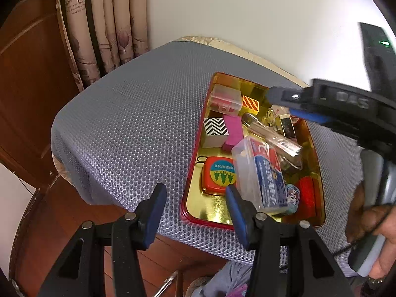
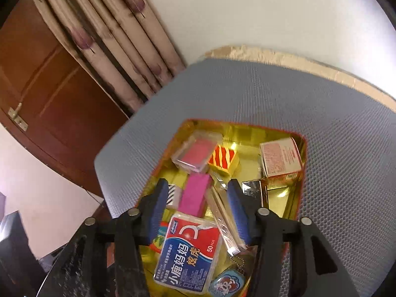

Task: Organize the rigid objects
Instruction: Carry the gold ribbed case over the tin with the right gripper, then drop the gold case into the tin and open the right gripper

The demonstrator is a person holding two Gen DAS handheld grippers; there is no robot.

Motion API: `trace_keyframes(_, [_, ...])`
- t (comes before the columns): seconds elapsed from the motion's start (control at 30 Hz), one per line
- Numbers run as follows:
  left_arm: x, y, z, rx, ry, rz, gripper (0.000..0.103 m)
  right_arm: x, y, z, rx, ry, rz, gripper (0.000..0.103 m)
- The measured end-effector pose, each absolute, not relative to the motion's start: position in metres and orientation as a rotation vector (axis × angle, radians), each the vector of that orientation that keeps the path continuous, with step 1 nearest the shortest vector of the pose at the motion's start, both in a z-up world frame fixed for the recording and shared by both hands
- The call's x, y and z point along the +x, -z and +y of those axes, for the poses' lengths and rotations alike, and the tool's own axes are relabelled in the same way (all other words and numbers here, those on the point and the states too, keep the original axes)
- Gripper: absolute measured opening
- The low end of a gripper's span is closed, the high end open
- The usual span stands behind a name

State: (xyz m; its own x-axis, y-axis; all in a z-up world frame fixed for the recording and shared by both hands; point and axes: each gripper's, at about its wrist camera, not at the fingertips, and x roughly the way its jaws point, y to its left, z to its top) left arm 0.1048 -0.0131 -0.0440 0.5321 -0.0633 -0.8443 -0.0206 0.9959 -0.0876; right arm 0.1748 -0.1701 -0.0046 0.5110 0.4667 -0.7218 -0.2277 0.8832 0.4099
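Note:
A red-rimmed gold tray (image 1: 217,212) (image 2: 287,198) on a grey mesh mat holds several objects: a clear floss-pick box (image 1: 259,173) (image 2: 188,252), a pink block (image 1: 234,130) (image 2: 194,195), a chevron block (image 1: 214,131), an orange striped block (image 1: 250,104) (image 2: 224,159), a clear case with a red insert (image 1: 225,97) (image 2: 195,152), a red tape measure (image 1: 216,174), a silver clip (image 1: 274,138) (image 2: 222,217) and a printed carton (image 2: 281,159). My left gripper (image 1: 196,195) is open and empty at the tray's near left rim. My right gripper (image 2: 196,198) is open above the tray, over the pink block and silver clip; it also shows in the left wrist view (image 1: 292,106).
The grey mesh mat (image 1: 123,123) (image 2: 321,99) covers a small table against a white wall. Curtains (image 1: 104,24) and a brown wooden door (image 2: 49,86) stand at the left. Wooden floor lies below the table's near edge. A person's hand (image 1: 371,222) holds the right gripper.

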Motion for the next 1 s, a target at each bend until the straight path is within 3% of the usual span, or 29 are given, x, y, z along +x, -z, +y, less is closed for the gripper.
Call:
trace_keyframes(0.07, [0.103, 0.042, -0.015, -0.082, 0.02, 0.999, 0.051, 0.164, -0.003, -0.17, 0.26, -0.437, 0.909, 0.052])
trace_keyframes(0.17, [0.1, 0.039, -0.019, -0.067, 0.022, 0.98, 0.051, 0.138, -0.014, -0.165, 0.191, -0.422, 0.839, 0.072])
trace_keyframes(0.47, [0.08, 0.017, -0.034, -0.007, 0.053, 0.845, 0.051, 0.066, -0.027, -0.173, 0.033, -0.175, 0.608, 0.1])
trace_keyframes(1.0, [0.059, -0.01, -0.042, 0.026, 0.076, 0.689, 0.051, 0.002, -0.061, -0.187, -0.031, 0.048, 0.403, 0.102])
